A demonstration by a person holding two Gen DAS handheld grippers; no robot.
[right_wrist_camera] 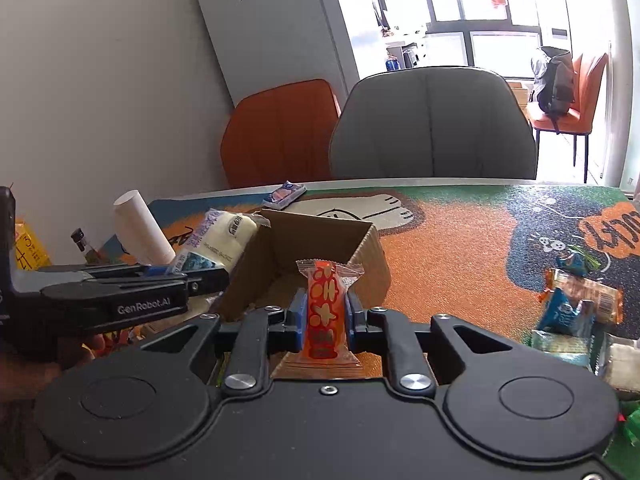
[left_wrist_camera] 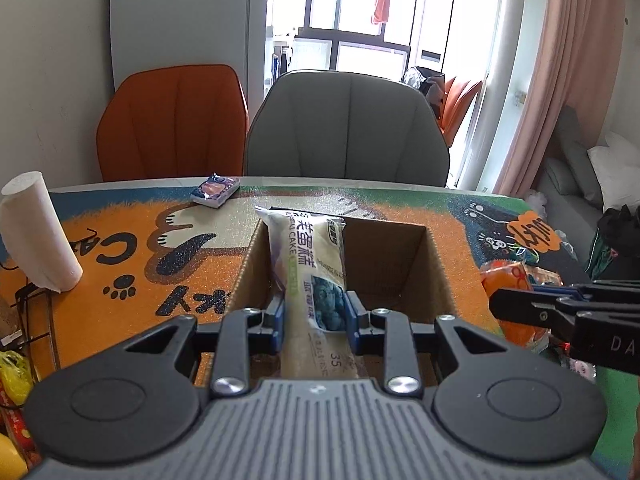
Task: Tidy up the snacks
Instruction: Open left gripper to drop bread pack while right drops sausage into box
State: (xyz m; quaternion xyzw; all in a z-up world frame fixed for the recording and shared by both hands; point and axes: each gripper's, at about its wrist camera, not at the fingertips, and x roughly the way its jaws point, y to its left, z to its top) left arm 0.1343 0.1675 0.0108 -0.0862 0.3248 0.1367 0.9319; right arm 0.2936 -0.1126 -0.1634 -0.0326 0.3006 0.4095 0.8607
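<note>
My left gripper point(left_wrist_camera: 314, 314) is shut on a long white cake packet point(left_wrist_camera: 310, 264) with a blue picture, held lengthwise over the open cardboard box point(left_wrist_camera: 400, 264). The same packet point(right_wrist_camera: 224, 236) shows in the right wrist view at the box's left wall, with the left gripper point(right_wrist_camera: 188, 270) beside it. My right gripper point(right_wrist_camera: 325, 314) is shut on a small orange snack packet point(right_wrist_camera: 325, 314), held upright just in front of the cardboard box point(right_wrist_camera: 360, 248). In the left wrist view the right gripper point(left_wrist_camera: 504, 304) comes in from the right with the orange packet point(left_wrist_camera: 508, 276).
A small blue-and-pink packet point(left_wrist_camera: 214, 190) lies near the table's far edge. A white paper roll point(left_wrist_camera: 38, 232) leans at the left. Several loose snacks point(right_wrist_camera: 576, 304) lie at the right on the cartoon mat point(right_wrist_camera: 460, 248). An orange chair point(left_wrist_camera: 172, 124) and a grey chair point(left_wrist_camera: 348, 128) stand behind the table.
</note>
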